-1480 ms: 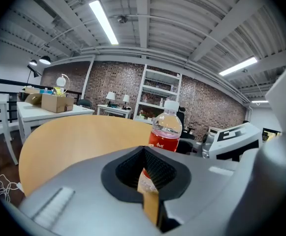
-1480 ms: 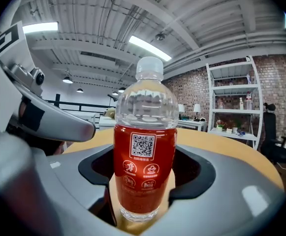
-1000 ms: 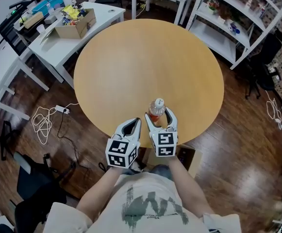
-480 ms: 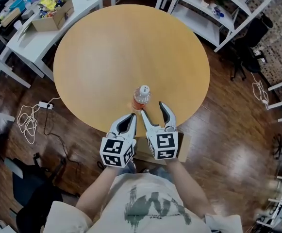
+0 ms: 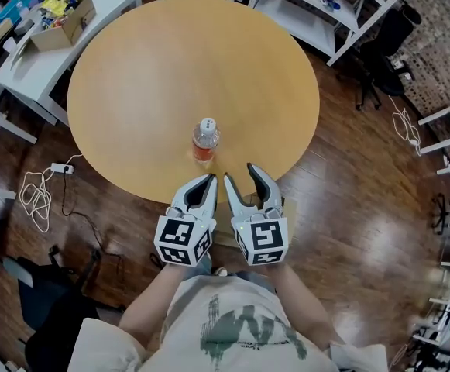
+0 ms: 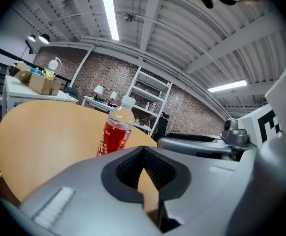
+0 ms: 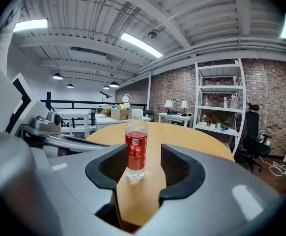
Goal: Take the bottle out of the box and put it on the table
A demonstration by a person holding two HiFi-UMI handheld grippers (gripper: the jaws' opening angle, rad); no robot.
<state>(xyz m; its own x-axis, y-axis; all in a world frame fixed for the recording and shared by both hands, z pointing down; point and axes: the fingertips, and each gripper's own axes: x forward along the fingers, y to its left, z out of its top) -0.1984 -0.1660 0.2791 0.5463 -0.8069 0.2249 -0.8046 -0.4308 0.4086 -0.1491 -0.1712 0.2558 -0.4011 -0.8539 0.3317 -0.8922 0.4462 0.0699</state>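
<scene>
Head view: bottle on table; left gripper together, right gripper apart, just narrowing

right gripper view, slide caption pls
Bottle stands upright on the round table beyond the right gripper, whose empty jaws have just been closing.

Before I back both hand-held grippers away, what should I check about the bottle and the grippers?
1. Bottle upright on the round table: ok.
2. White cap on the bottle: ok.
3. Right hand-held gripper off the bottle: ok. Its jaws are apart and have just been closing, and the bottle stands beyond their tips.
4. Left hand-held gripper empty, jaws together: ok.
5. Bottle back from the table's near edge: ok.
6. Cardboard box empty: cannot tell, mostly hidden.
</scene>
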